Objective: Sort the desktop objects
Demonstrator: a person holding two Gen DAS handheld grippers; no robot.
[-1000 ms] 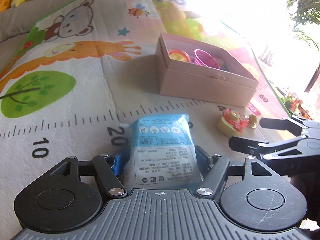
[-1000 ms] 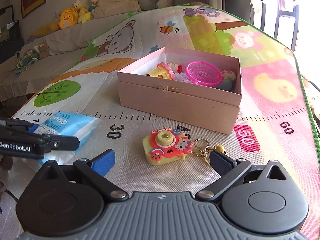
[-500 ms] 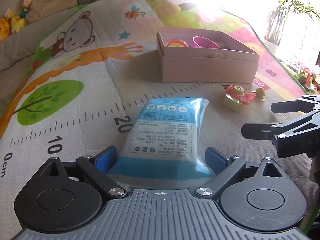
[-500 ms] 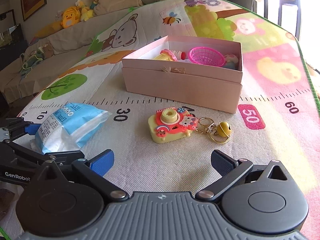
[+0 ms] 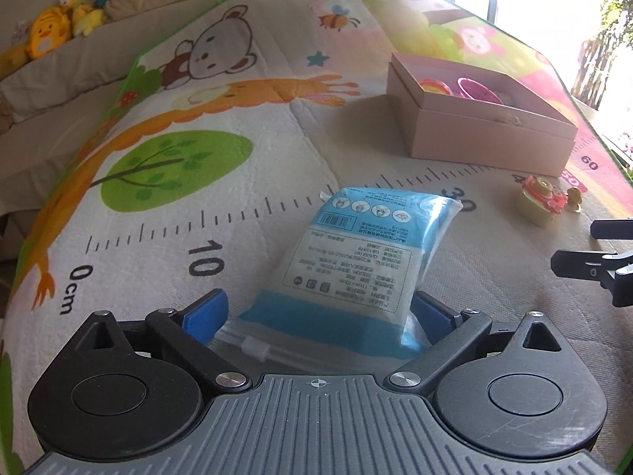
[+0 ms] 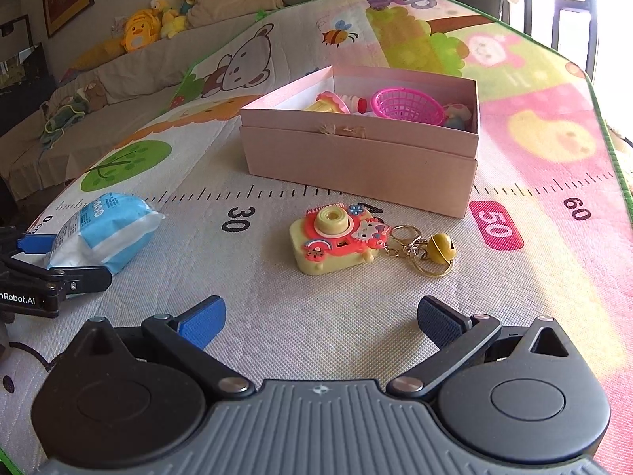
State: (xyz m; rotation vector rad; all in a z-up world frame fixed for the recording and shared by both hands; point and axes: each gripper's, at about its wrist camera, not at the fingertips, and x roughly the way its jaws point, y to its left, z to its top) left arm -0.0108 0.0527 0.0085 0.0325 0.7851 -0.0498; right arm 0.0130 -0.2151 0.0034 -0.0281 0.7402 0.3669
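Seen from the right wrist, the blue wipes packet (image 6: 105, 229) lies at about nine o'clock on the play mat (image 6: 277, 308), its near end between the spread jaws of the left gripper (image 5: 320, 316). Those jaws have just been opening; the blue pads (image 5: 205, 312) stand clear of the packet's sides, so it is released and resting flat on the mat — not in the box.

At the centre, toward twelve o'clock of the right gripper (image 6: 320, 318), sits the toy camera keychain (image 6: 336, 239) with its yellow bell (image 6: 441, 247), untouched on the mat. The right gripper is wide apart and holds nothing, the keychain well ahead of its pads.

Further on, between twelve and one o'clock, the pink box (image 6: 356, 162) already holds a pink basket (image 6: 407, 105) and a few small toys.

By my reading, sorting is partly done: some toys are boxed, while the packet and the keychain are left outside.
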